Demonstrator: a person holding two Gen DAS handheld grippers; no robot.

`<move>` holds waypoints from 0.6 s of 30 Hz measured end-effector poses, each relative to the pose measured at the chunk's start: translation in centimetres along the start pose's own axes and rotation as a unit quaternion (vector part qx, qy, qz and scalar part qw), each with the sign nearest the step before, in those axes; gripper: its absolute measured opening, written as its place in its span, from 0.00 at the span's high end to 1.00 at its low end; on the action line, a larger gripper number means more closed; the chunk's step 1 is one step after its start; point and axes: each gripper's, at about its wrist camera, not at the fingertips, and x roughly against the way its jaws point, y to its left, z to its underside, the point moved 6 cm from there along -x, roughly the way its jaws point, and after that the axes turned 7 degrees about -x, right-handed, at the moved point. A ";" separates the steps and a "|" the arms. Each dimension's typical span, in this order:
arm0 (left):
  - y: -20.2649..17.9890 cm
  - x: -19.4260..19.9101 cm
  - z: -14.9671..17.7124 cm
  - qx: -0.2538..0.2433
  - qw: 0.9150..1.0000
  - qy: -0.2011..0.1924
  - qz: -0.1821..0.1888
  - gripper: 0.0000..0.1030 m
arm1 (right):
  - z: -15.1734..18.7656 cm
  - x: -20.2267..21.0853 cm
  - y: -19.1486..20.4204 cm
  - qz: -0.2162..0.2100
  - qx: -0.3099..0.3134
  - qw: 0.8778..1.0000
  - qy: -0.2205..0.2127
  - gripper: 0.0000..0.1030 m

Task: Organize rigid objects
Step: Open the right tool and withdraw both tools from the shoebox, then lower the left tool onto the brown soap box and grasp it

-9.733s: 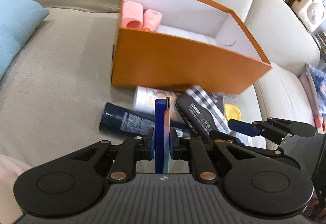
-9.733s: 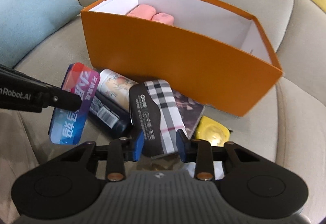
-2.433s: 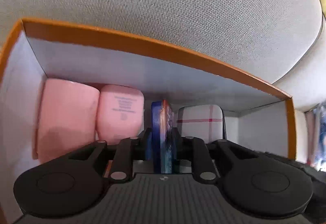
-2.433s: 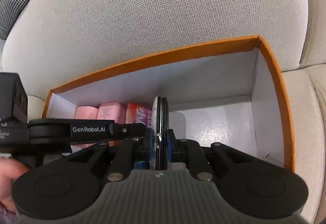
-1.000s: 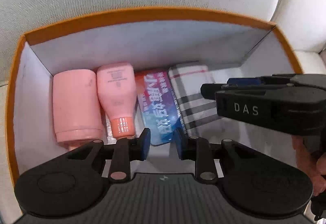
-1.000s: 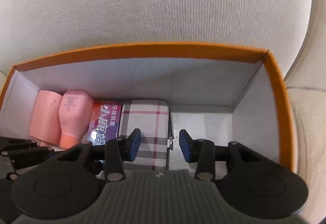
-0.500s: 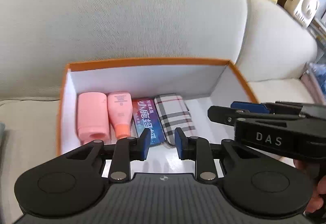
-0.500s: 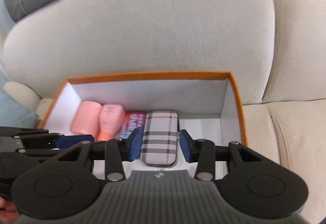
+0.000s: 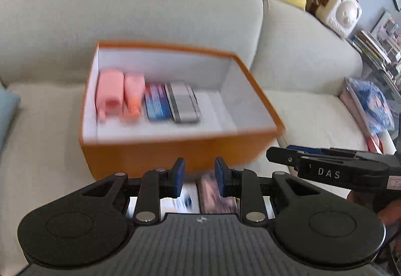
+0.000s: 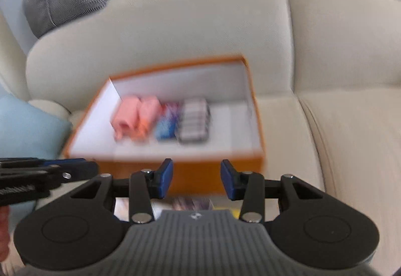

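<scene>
Beige sofa [image 9: 155,12]: both empty, jaws parted, left hand-held gripper [image 9: 199,177] and right hand-held gripper [image 10: 196,179] should clear the orange box [image 9: 175,154] wall before reaching remaining items.

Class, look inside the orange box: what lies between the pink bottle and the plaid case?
A blue-and-red printed flat pack lies between the pink bottle and the plaid case in the orange box, clearest in the left wrist view.
</scene>
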 end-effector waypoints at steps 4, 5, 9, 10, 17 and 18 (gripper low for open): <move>-1.7 -0.6 3.2 0.006 0.999 0.031 0.018 0.71 | 4.3 0.8 -2.7 0.021 -0.028 0.999 0.034 0.58; -2.1 -0.9 4.1 0.006 0.999 0.040 0.016 0.71 | 5.5 1.3 -3.4 0.024 -0.032 0.998 0.042 0.58; -3.1 -1.9 7.1 0.006 0.996 0.085 0.007 0.71 | 9.2 1.8 -4.1 0.027 -0.026 0.996 0.076 0.57; -3.5 -2.0 7.9 0.002 0.996 0.092 0.007 0.71 | 9.9 1.8 -4.0 0.026 -0.024 0.996 0.082 0.54; -5.1 -2.0 10.2 -0.012 0.994 0.106 -0.008 0.71 | 11.1 1.3 -2.8 0.027 0.002 0.996 0.081 0.51; -5.4 -1.9 10.0 -0.011 0.995 0.103 -0.004 0.70 | 11.0 1.4 -3.1 0.029 -0.004 0.997 0.077 0.54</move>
